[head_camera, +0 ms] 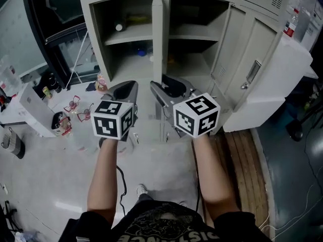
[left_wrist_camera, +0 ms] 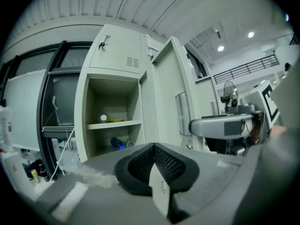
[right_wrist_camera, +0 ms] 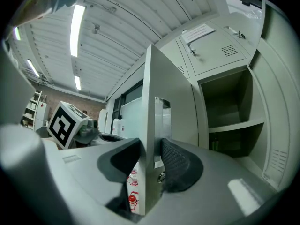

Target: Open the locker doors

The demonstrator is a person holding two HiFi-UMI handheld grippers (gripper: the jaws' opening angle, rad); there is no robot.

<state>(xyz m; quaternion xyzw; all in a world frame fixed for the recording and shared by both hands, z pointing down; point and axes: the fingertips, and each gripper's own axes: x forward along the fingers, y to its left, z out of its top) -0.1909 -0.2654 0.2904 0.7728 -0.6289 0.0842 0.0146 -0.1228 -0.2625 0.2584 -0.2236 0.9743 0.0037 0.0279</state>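
As you face the lockers (head_camera: 93, 19), you hold both grippers out side by side ahead of your forearms. The right gripper (right_wrist_camera: 151, 161) has its fingers (right_wrist_camera: 178, 165) grasping the free edge of a door (right_wrist_camera: 174, 95), with one pad on each face, just beside the lock hole. In the head view this door (head_camera: 157, 34) stands edge-on to you, swung out between two open compartments, and the right gripper (head_camera: 157, 87) is at its lower part.

The left gripper (left_wrist_camera: 155, 161) has its fingers clenched on a thin pale plate (left_wrist_camera: 159, 193). Whether this plate is a door edge cannot be told. In the head view the left gripper (head_camera: 130, 84) sits just left of the door, near the right gripper but apart from it.

The shelf (left_wrist_camera: 112, 124) in the left compartment carries a yellow item (left_wrist_camera: 115, 120) and a white round item (left_wrist_camera: 103, 118). A blue bottle (left_wrist_camera: 117, 144) lies below the shelf. The upper door (left_wrist_camera: 117, 50), with its vents, is shut. A further door (head_camera: 252, 59) with a handle shows at the right.
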